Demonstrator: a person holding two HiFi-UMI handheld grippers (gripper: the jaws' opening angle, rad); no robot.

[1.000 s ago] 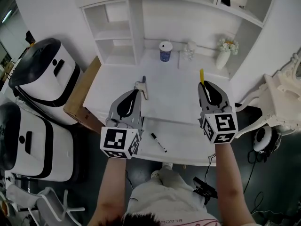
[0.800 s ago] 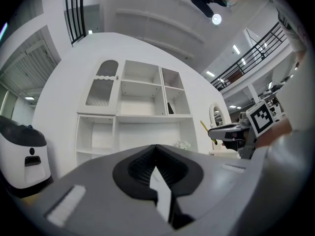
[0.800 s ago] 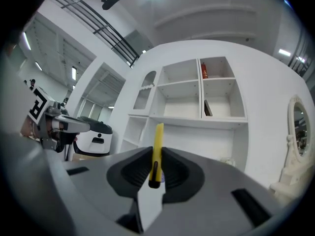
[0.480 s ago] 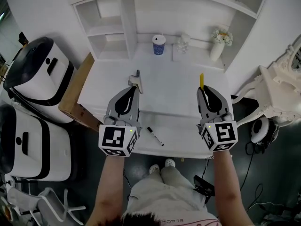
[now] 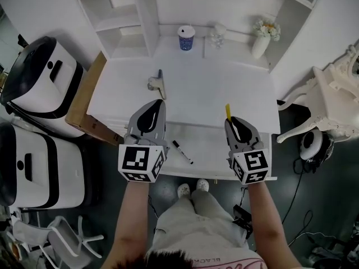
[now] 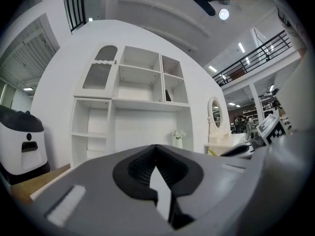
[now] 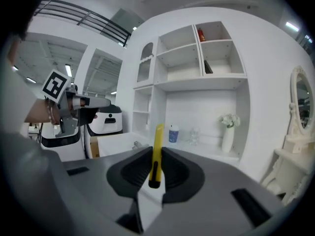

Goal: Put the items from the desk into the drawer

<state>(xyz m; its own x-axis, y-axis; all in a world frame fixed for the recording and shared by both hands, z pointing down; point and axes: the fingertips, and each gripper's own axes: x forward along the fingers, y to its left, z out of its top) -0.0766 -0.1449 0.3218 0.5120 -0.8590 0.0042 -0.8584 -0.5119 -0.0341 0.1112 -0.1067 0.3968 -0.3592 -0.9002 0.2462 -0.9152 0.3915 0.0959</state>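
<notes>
Just now the right gripper (image 5: 232, 121) pinches a slim yellow plastic utility knife (image 5: 228, 112) between its jaws, the knife's far end poking out over the white surface (image 5: 213, 88). The left gripper (image 5: 157, 104) is pressed together and empty. A black marker pen (image 5: 182, 152) lies between the grippers, and a metal binder clip (image 5: 156, 83) rests farther back.

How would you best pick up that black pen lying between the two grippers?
Pinch the black pen at mid-barrel, coming down from above with the jaws set across its length. It lies flat and slanted, so only its long sides are free. The left gripper, shut and empty, looks the likelier one; the right gripper holds a yellow cutter.
</notes>
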